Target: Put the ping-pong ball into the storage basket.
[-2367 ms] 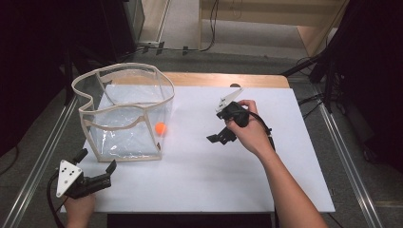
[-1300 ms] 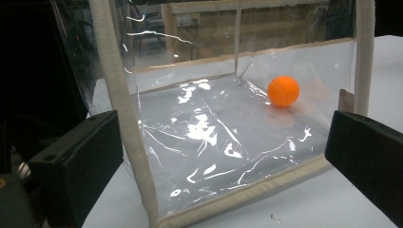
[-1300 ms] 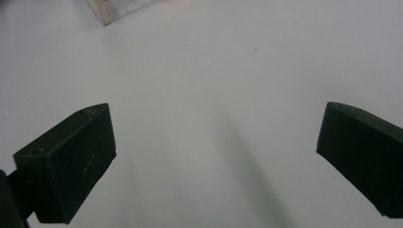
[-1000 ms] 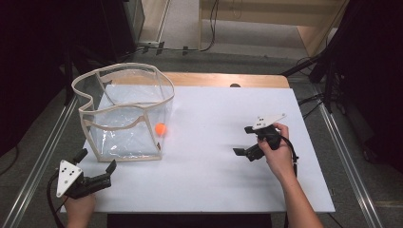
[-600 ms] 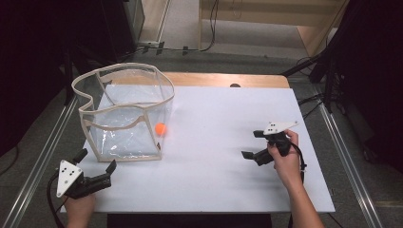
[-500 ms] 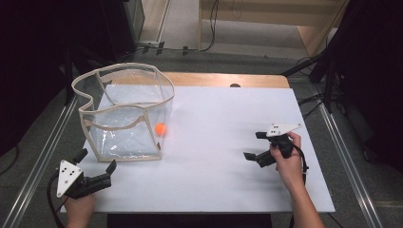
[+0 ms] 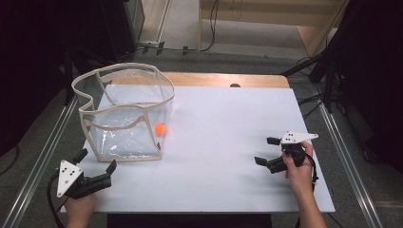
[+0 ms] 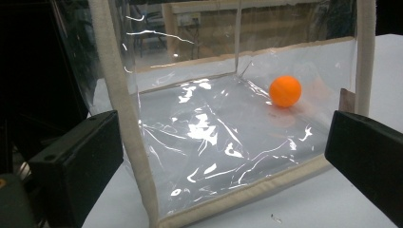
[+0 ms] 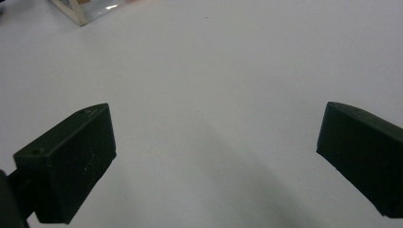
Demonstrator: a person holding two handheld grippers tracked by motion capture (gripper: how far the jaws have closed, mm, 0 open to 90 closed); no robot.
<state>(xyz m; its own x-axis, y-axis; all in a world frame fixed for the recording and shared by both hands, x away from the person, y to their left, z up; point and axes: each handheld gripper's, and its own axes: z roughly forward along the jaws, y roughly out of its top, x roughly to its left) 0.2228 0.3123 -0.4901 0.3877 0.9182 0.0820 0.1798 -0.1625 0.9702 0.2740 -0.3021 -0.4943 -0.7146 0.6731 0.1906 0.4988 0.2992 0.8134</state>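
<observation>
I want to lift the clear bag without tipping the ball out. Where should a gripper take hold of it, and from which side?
Probably the stiff beige rim of the bag, taken from above on the near left side, by the left gripper. The clear walls look thin and crinkled, so they would likely buckle; the trim keeps its shape. The ball rests on the floor near the right corner.

A white table (image 7: 223,123) stands on grey floor (image 7: 190,19), with black cables (image 7: 211,28) beyond.

Bare white table (image 7: 223,137) lies open between the grippers; only the clear bag (image 7: 124,114) blocks the left side.
</observation>
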